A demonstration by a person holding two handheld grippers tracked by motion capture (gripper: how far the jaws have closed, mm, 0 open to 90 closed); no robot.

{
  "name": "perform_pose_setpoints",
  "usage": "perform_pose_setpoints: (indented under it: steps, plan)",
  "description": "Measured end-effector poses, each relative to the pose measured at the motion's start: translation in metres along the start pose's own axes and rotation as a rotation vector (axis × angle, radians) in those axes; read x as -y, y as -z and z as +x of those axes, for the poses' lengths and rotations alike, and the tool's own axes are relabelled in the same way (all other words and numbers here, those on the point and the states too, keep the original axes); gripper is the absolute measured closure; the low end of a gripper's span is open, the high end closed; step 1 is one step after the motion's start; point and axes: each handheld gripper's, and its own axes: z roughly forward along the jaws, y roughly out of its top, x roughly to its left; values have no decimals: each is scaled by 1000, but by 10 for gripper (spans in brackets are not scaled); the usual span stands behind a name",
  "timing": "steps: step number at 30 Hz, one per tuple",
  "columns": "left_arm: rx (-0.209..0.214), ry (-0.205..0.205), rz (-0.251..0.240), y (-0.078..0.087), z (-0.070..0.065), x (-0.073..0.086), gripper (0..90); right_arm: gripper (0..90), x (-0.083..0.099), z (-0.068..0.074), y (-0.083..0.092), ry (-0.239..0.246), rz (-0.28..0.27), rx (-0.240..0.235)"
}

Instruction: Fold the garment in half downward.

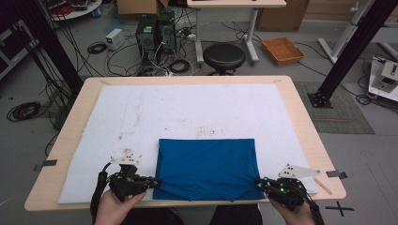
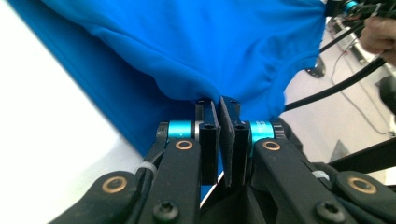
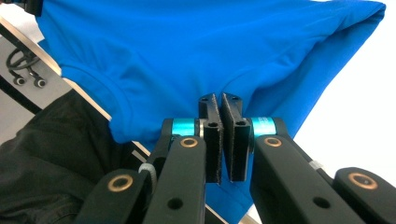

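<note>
Folded blue shirt (image 1: 206,168) at the bench (image 1: 300,117) near edge is pinched by left gripper (image 1: 157,182) and right gripper (image 1: 259,183), both clenched; uneven pull could undo the fold.

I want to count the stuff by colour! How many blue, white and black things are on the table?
Blue: 1, the shirt
White: 1, the cloth on the table
Black: 2, the left gripper and right gripper
Total: 4

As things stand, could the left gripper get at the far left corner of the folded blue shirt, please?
Probably yes, once it lets go: the left gripper is shut on the blue shirt at its near left corner, and only bare white mat lies alongside that edge.
</note>
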Motion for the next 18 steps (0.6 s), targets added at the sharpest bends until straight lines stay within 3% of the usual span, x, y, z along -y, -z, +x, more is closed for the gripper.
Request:
perform_pose_setpoints:
  steps: [4, 7, 9, 12, 15, 18]
  plan:
    - [-23, -14, 23, -4, 1, 5, 838, 869, 4, -1, -3, 8, 18, 9]
    - [-78, -30, 24, -5, 0, 7, 659, 749, 5, -2, -5, 15, 22, 33]
    - [-111, -57, -3, -3, 0, 4, 591, 713, 2, -5, -3, 11, 5, 48]
    - [-215, -105, -49, 0, 4, -8, 575, 639, -9, -14, -4, 12, -31, 102]
    - [-286, -121, -128, 0, 16, -25, 532, 616, -26, -30, -11, 3, -62, 153]
    - [-358, -148, -171, -8, 29, -46, 520, 602, -44, -51, -25, -37, -89, 188]
